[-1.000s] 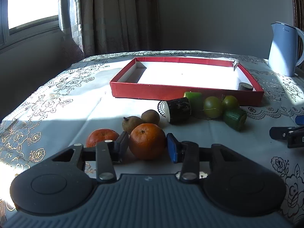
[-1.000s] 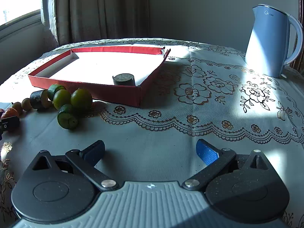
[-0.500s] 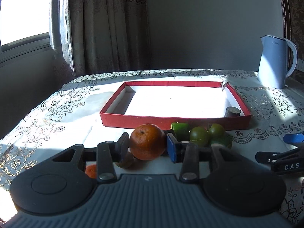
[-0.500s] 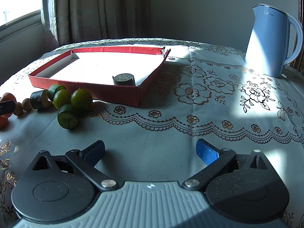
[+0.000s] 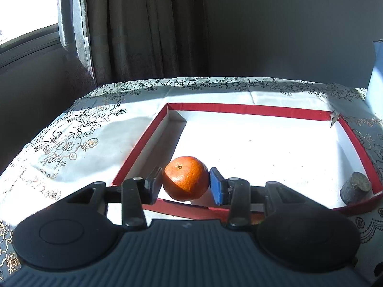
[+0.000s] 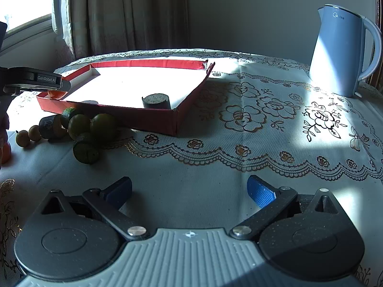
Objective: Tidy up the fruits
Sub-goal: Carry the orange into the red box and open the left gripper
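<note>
Tabletop [image 6: 215, 167]: floral cloth, sunlit at the far edge.
Red tray [image 5: 241, 108]: lies toward the far edge; one dark cylinder [image 5: 355, 190] in its near right corner.
Left gripper [image 5: 186, 184]: pinching the orange [image 5: 185, 178], held over the tray's near left corner.
Right gripper [image 6: 189, 191]: spread wide, nothing between, over bare cloth.
Loose fruit: green fruits [image 6: 92, 126] lie before the tray's near wall.
Step (judged): placing the orange.
Next: lower, then release.
</note>
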Demonstrator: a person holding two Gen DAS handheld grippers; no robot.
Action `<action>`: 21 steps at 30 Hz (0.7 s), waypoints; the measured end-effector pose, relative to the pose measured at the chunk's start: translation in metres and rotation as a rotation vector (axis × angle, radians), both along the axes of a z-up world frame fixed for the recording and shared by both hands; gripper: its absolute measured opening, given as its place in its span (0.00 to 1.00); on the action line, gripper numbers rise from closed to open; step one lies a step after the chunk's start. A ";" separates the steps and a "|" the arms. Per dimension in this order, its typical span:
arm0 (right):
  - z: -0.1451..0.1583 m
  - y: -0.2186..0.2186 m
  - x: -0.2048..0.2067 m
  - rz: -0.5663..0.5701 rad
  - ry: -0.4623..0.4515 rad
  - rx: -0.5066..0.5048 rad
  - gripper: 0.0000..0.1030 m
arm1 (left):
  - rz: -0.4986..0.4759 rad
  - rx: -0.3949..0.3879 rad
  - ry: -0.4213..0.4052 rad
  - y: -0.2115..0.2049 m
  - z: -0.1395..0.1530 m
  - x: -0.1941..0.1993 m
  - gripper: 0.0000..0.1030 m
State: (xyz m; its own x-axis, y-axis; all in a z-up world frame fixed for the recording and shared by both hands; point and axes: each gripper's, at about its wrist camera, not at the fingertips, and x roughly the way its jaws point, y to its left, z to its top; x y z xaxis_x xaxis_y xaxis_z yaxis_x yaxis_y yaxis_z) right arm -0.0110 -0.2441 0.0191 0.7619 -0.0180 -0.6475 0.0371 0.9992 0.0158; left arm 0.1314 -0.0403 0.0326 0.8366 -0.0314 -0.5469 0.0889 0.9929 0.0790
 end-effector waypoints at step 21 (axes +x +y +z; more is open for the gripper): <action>-0.001 0.000 0.001 0.001 0.002 -0.005 1.00 | -0.130 -0.031 -0.037 0.028 0.008 -0.154 1.00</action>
